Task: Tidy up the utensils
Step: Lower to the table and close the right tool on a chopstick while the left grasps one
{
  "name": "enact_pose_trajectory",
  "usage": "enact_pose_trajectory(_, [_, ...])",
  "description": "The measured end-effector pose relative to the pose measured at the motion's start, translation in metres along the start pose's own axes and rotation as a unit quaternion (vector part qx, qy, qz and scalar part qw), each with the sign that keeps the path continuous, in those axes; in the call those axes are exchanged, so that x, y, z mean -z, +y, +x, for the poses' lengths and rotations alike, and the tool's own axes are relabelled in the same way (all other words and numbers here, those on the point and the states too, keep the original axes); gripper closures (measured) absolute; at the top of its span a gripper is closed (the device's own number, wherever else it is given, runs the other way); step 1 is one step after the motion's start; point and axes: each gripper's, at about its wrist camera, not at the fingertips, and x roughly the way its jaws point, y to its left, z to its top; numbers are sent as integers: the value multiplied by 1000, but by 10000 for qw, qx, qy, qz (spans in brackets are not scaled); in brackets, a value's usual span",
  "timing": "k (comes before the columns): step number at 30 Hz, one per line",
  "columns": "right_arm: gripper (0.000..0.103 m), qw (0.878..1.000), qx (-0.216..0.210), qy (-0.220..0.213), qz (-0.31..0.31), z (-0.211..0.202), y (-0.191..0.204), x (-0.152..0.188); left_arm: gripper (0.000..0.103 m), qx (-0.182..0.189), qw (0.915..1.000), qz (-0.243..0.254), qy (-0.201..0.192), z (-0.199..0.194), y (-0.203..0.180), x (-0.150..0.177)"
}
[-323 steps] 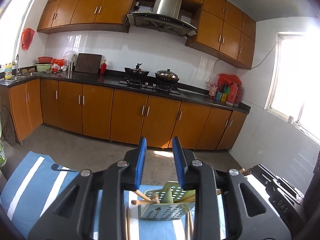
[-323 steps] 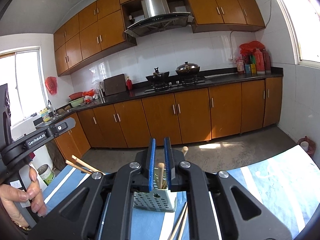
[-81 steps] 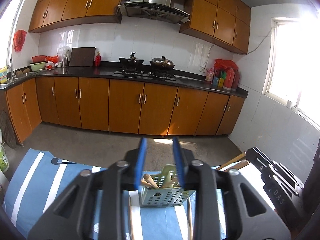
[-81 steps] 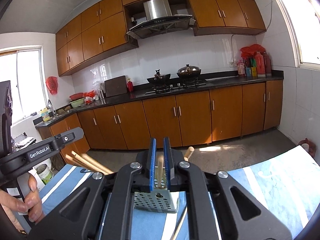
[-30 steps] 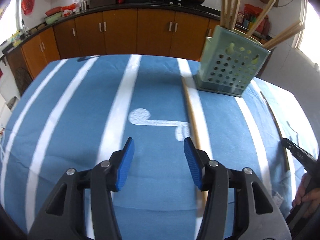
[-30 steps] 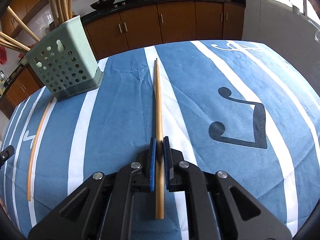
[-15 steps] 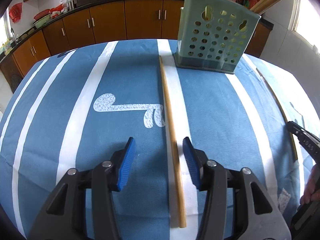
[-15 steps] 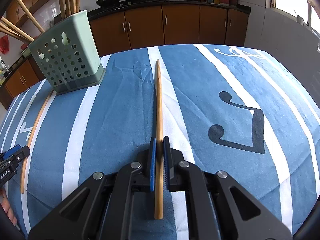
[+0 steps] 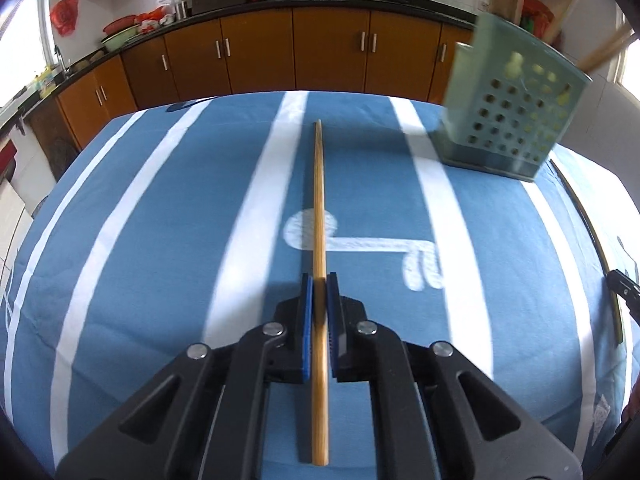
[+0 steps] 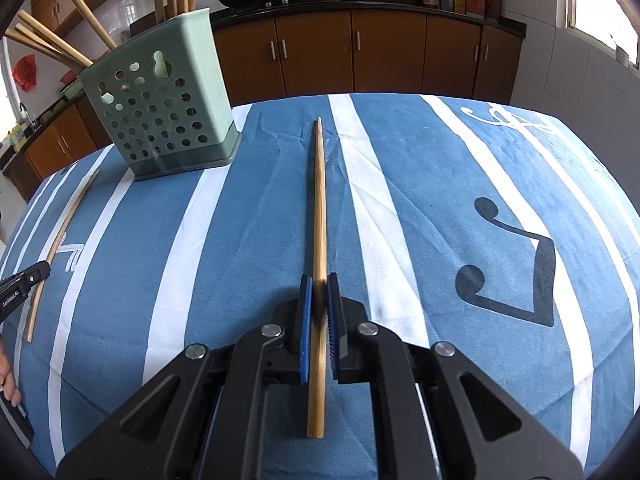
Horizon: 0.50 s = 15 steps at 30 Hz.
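A pale green perforated utensil holder (image 9: 508,108) stands at the far right of the blue striped tablecloth (image 9: 160,240), with several chopsticks in it. It also shows in the right wrist view (image 10: 168,108) at the far left. My left gripper (image 9: 319,280) is shut on a wooden chopstick (image 9: 319,200) that points away along the cloth. My right gripper (image 10: 319,280) is shut on another wooden chopstick (image 10: 318,200), also low over the cloth.
The chopstick in my left gripper shows at the left of the right wrist view (image 10: 60,240). The other gripper's tip shows at the frame edge (image 9: 624,286) (image 10: 24,276). Brown kitchen cabinets (image 9: 320,52) stand beyond the table's far edge.
My left gripper has moved over its chopstick and closed on it. My right gripper stays shut on its chopstick and has hardly moved.
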Motion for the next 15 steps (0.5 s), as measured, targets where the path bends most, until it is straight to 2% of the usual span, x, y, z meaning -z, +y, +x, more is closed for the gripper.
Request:
enact_pose_trajectory(5, [95, 10000, 21, -4, 73, 1, -1, -2, 89, 68, 9999, 65, -58, -1, 10, 1])
enact_pose_trajectory(7, [95, 10000, 17, -3, 87, 0, 0, -1, 77, 102, 9999, 44, -58, -1, 10, 2])
enact_pose_trajectory(15, [94, 10000, 66, 3, 47, 0, 1, 0, 74, 143, 9999, 26, -46, 0, 10, 1])
